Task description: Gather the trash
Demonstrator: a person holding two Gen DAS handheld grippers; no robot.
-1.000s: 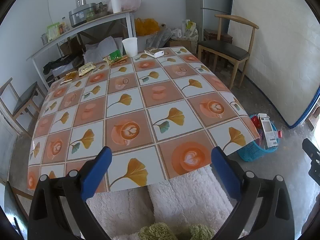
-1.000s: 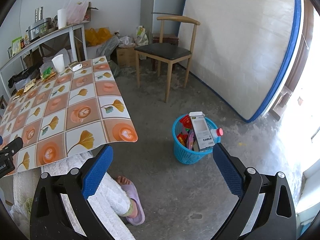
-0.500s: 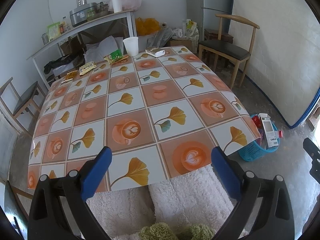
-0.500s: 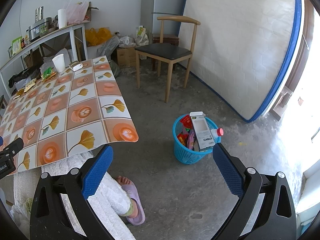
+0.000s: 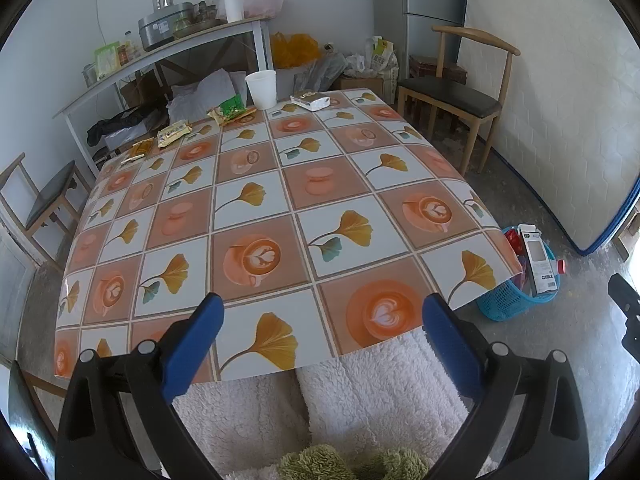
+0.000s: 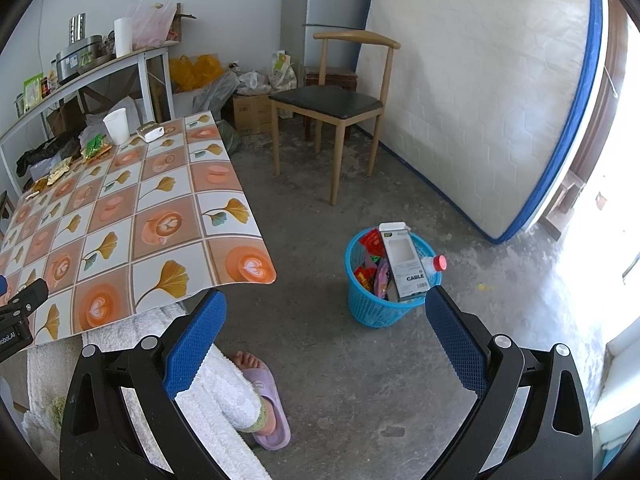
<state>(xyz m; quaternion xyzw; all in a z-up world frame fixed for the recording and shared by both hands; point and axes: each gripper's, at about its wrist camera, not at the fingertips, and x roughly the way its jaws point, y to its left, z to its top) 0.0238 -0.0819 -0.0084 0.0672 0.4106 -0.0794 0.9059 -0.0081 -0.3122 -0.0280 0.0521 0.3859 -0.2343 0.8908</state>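
Note:
Trash lies along the far edge of the table: a white paper cup, a silver wrapper, a green snack packet and yellow packets. A blue mesh basket on the floor at the table's right holds wrappers, a white "CABLE" box and a red-capped bottle. My left gripper is open and empty over the table's near edge. My right gripper is open and empty above the floor, near the basket.
A wooden chair stands beyond the basket, a mattress leans on the right wall. A shelf with kitchenware is behind the table. The person's legs in white fleece and a purple slipper are below.
Both views have shifted only slightly; the grippers stay open and nothing on the table or in the basket has moved.

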